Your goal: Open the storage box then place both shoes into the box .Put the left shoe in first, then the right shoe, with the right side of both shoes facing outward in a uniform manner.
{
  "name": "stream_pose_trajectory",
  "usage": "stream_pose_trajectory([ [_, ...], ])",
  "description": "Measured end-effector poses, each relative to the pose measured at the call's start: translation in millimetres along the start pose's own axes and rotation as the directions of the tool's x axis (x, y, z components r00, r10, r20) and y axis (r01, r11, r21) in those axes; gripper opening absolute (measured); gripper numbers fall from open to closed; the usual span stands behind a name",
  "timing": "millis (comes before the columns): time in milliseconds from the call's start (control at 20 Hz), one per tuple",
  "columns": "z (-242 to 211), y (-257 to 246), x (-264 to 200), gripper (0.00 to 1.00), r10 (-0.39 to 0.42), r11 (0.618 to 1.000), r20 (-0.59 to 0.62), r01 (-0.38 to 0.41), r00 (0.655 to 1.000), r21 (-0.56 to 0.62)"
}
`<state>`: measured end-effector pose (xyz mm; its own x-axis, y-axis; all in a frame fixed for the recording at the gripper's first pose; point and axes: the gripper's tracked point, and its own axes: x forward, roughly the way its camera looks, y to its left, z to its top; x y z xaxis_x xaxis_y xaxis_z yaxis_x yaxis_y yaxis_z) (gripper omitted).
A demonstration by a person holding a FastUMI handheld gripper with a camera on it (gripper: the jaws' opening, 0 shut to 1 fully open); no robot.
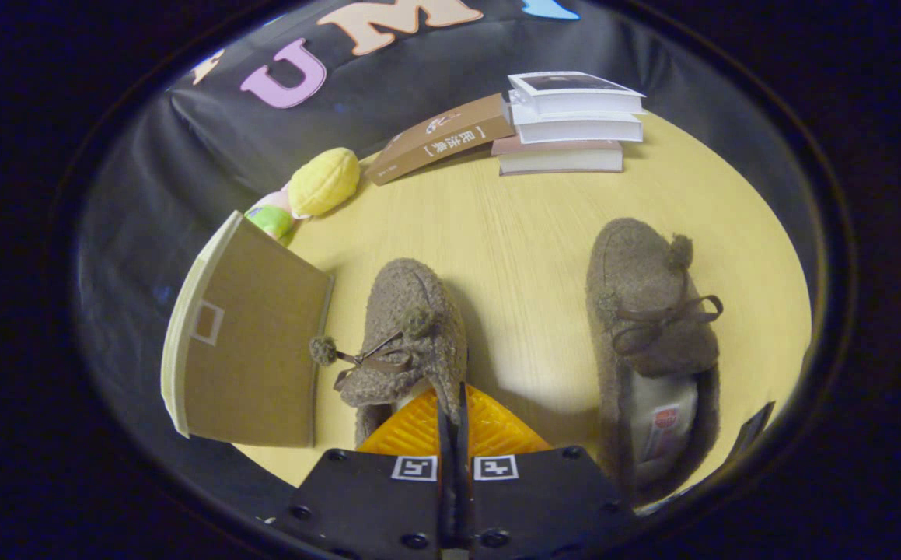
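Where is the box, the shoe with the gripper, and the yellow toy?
storage box (252, 342), gripper view, on its brown lid.
left shoe (411, 327), gripper view, on its fuzzy toe.
yellow plush toy (324, 181), gripper view, on its middle.
gripper (452, 420), gripper view, fingers shut on the left shoe's rim.

The gripper (452, 404) points forward and downward over the near edge of the table (528, 233); its two fingers (489, 424) stand pressed close together, only a thin dark slit between them; whether anything is pinched in that slit cannot be told; the fingertips sit at the heel opening of the left shoe (407, 342), touching or just above its rim.
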<state>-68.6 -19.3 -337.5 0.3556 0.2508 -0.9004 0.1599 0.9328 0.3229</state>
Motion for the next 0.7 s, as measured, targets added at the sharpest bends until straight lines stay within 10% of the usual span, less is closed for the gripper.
stream_pose_trajectory([
  [700, 72, 139, -76, 0.03, 0.123, 0.988, 0.156, -0.135, 0.980, 0.070],
])
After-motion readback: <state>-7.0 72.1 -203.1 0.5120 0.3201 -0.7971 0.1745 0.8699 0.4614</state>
